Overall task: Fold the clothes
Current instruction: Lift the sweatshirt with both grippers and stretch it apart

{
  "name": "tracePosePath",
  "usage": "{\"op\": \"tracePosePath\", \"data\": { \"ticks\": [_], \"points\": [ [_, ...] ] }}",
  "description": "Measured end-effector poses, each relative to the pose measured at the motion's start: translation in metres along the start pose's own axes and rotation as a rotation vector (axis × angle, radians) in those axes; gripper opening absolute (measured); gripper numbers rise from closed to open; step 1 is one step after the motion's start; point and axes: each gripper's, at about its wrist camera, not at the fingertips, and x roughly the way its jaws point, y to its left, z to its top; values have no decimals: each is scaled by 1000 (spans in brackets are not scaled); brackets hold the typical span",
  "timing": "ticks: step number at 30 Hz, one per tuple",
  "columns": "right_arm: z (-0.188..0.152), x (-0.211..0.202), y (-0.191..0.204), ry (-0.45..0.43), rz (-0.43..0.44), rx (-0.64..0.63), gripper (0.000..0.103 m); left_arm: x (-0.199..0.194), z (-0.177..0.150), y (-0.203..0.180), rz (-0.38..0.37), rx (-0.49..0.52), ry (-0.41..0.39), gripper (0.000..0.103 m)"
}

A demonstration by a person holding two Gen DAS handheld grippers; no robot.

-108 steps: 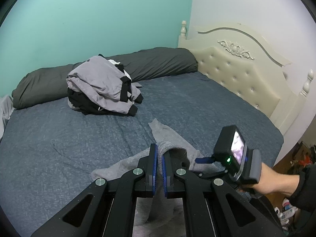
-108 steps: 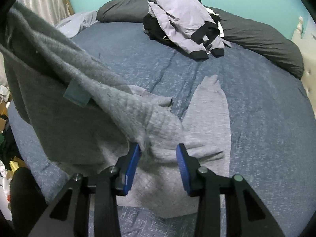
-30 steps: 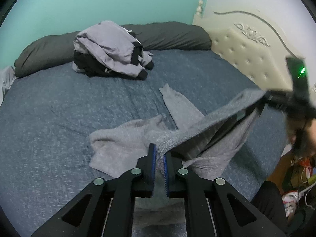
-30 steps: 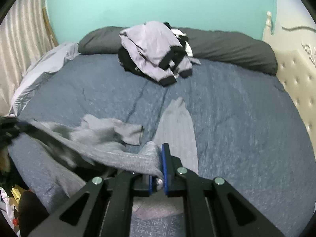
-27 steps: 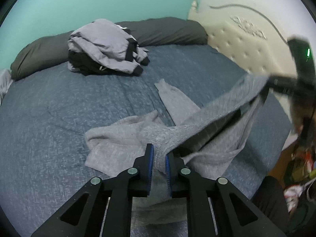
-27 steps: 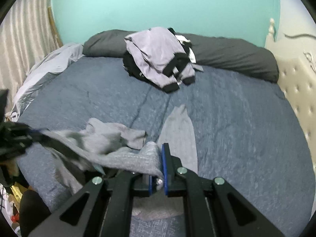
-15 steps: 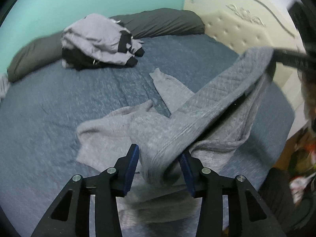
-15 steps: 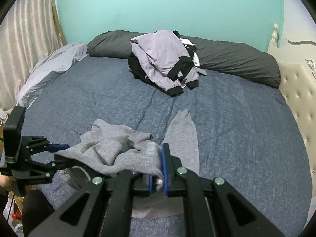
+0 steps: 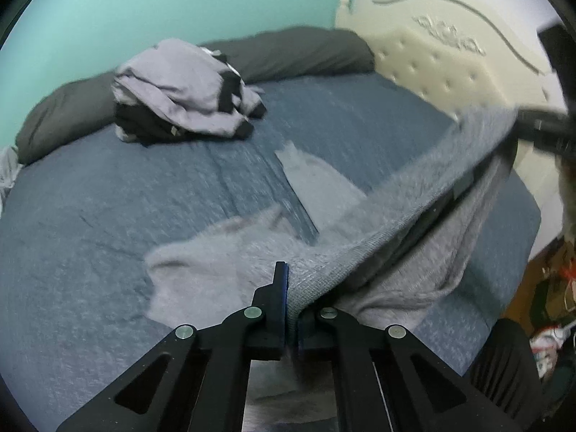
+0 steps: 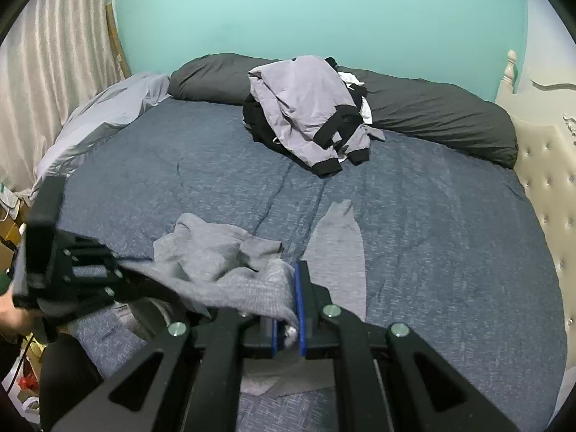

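A grey knit sweater (image 9: 223, 262) lies crumpled on the blue bed (image 9: 90, 216), one sleeve (image 10: 338, 252) stretched flat toward the pillows. My left gripper (image 9: 291, 282) has its jaws closing, and its pads press on the sweater's ribbed edge. That edge runs taut up to my right gripper (image 9: 536, 126), blurred at the far right. In the right wrist view my right gripper (image 10: 288, 288) is shut on a bunched fold of the sweater (image 10: 205, 248). The left gripper (image 10: 118, 277) appears there low at the left, fabric trailing from it.
A heap of lilac and black clothes (image 10: 306, 115) sits against a long dark pillow (image 10: 432, 118). A cream tufted headboard (image 10: 547, 165) bounds the right side. A pale grey duvet (image 10: 100, 115) and a curtain are at the left. Clutter lies on the floor (image 9: 550, 288).
The left gripper opened, slid along the sweater's edge and shut on it again. The edge between the two grippers now hangs tauter. The right gripper kept its grip.
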Motion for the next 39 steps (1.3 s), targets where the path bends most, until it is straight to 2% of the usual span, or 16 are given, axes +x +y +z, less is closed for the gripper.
{"op": "tracePosePath", "data": {
  "ticks": [7, 15, 19, 24, 29, 34, 39],
  "points": [
    [28, -31, 0, -63, 14, -7, 7, -91, 70, 26, 95, -16, -153, 3],
    [115, -125, 15, -227, 0, -84, 7, -236, 164, 24, 212, 42, -349, 3],
    [163, -186, 20, -315, -15, -112, 7, -299, 194, 15, 245, 55, -424, 3],
    [205, -247, 26, -388, -51, -145, 7, -347, 206, 0, 269, 58, -478, 3],
    [228, -284, 31, -427, -88, -153, 7, -381, 211, -16, 275, 51, -522, 3],
    [238, -297, 33, -437, -85, -123, 7, -389, 209, -28, 283, 50, -521, 3],
    [227, -294, 44, -419, -77, -142, 7, -384, 195, -26, 276, 28, -499, 3]
  ]
}}
